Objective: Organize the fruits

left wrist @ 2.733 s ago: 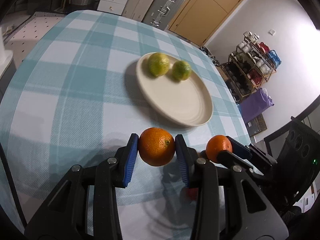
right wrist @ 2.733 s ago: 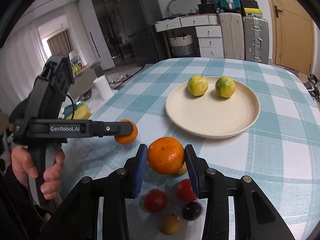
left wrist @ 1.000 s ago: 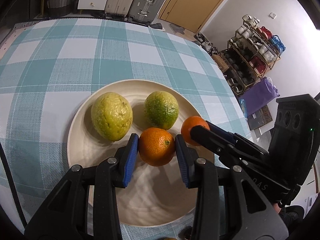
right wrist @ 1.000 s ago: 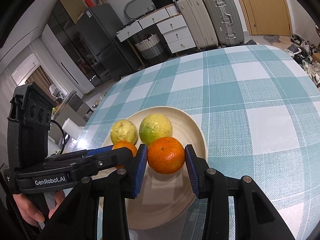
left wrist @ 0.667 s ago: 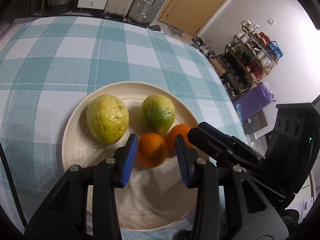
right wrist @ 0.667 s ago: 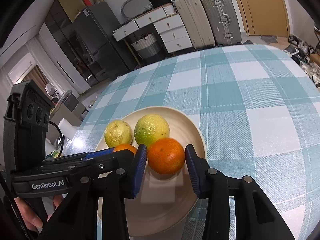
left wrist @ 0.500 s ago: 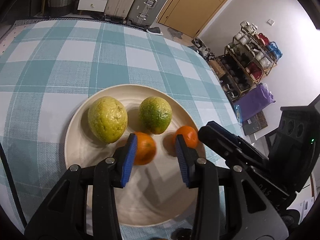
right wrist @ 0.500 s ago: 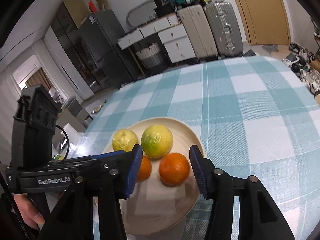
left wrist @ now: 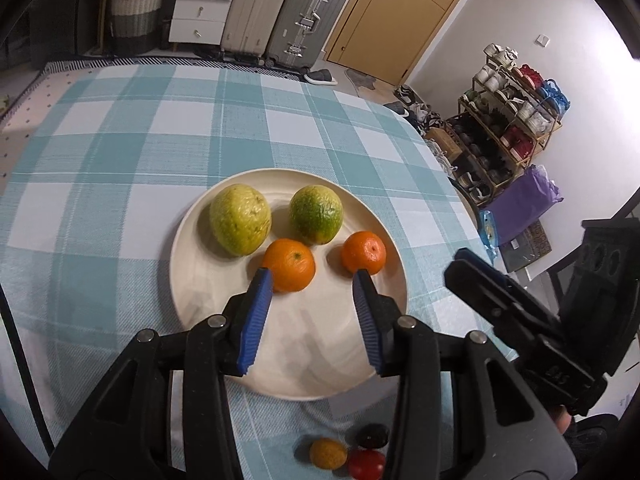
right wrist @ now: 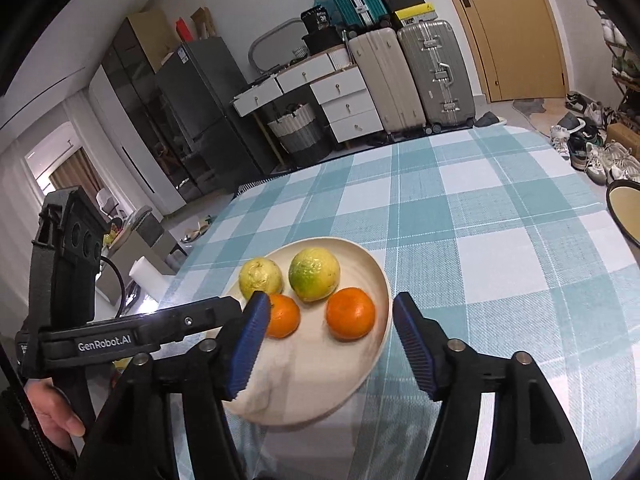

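Once both oranges were set down on the plate (left wrist: 192, 280) next to the two green fruits, the grippers backed off. A second earlier each had an orange pinched; now the left orange (left wrist: 290, 265) and right orange (left wrist: 364, 252) sat free. The left gripper (left wrist: 312, 280) was opening, jaws fairly narrow, nothing between them; the right gripper (right wrist: 330, 312) was opening wider, also empty. So that pair looked done, with small fruits (left wrist: 348, 452) left on the checked tablecloth (left wrist: 100, 160).
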### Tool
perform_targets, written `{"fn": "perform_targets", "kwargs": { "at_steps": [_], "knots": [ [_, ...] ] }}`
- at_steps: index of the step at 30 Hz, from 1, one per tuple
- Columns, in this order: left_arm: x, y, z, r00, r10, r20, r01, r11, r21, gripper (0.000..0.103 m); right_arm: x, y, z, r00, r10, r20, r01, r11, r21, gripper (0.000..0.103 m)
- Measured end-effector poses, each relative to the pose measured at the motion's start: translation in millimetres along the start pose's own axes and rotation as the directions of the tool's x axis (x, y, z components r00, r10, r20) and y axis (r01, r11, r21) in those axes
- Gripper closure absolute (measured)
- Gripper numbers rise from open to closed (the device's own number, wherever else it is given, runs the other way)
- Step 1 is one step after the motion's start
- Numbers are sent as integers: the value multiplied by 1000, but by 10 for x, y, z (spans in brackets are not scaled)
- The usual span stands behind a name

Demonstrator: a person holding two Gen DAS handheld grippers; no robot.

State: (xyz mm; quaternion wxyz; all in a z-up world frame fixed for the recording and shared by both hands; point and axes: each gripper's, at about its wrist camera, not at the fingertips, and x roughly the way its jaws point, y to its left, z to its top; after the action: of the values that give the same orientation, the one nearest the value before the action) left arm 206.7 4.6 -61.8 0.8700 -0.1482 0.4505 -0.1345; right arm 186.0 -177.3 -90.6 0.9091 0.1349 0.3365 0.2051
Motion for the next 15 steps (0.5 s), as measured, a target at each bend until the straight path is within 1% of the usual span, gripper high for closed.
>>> {"fn": "perform_targets", "kwargs": {
  "at_steps": [2, 5, 7, 8, 11, 12, 15],
  "knots": [
    [-92, -25, -53, 1000, 15, 15, -15, 1000, 10, 60, -67, 42, -17, 1000, 1, 11, -1, 1000, -12, 28],
    [-200, -63, -125, 998, 47, 33, -48, 999, 24, 60, -190, 125, -61, 1000, 3, 25, -2, 999, -38, 27],
    [-287, -90, -180, 998, 49, 42, -50, 998, 29, 58, -243, 155, -83, 999, 5, 32, -4, 999, -43, 25],
    [-326, -99, -205, 997, 54, 48, -56, 998, 30, 54, -300, 182, -110, 999, 10, 39, -8, 999, -47, 22],
    [-445, -130, -281, 995, 70, 69, -73, 996, 40, 45, -401, 251, -157, 998, 15, 53, -11, 998, -66, 18],
    [-484, -142, -310, 994, 76, 77, -80, 996, 43, 44, -440, 281, -178, 998, 9, 60, -5, 997, -76, 15],
    [-590, -152, -390, 991, 92, 97, -97, 994, 41, 34, -537, 328, -231, 997, -1, 75, 7, 997, -82, 10]
  ]
}}
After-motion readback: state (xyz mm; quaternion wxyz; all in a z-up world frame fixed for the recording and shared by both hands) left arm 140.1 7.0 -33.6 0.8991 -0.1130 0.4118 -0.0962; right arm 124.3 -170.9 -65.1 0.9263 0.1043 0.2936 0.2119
